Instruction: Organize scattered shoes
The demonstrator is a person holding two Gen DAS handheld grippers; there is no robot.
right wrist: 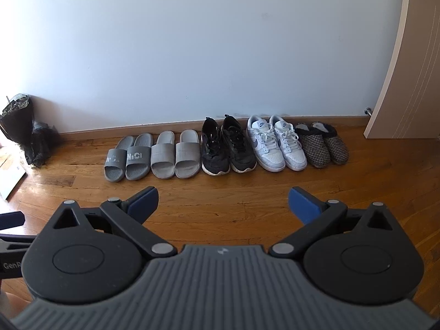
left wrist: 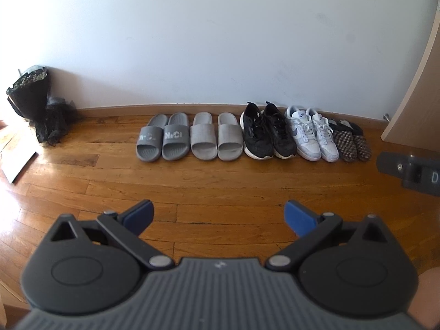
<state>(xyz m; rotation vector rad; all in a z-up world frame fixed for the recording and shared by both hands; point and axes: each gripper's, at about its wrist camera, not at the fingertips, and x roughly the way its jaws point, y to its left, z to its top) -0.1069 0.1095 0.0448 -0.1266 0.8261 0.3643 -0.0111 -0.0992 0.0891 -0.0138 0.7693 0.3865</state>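
Ten shoes stand in one row on the floor point(left wrist: 220, 187) against the wall point(left wrist: 220, 41), toes toward the cameras, at 12 o'clock from both tools. From 9 o'clock to 3 o'clock: dark grey slides point(left wrist: 162, 140), light grey slides point(left wrist: 216, 137), black trainers point(left wrist: 268, 134), white trainers point(left wrist: 312, 134), checked slippers point(left wrist: 352, 141). Each pair is matched, and adjacent shoes touch or sit just beside one another. The left tool point(left wrist: 218, 217) is spread and holds nothing; the right tool point(right wrist: 223, 205) is likewise spread and empty. Both hover over bare floor, well apart from the row. No stray shoe is visible in either view. Judgement: the task appears complete or nearly so; at most, minor straightening of the row remains. A black bouquet point(left wrist: 33, 101) leans in the corner at 10 o'clock; a door point(right wrist: 409, 68) stands at 2 o'clock.
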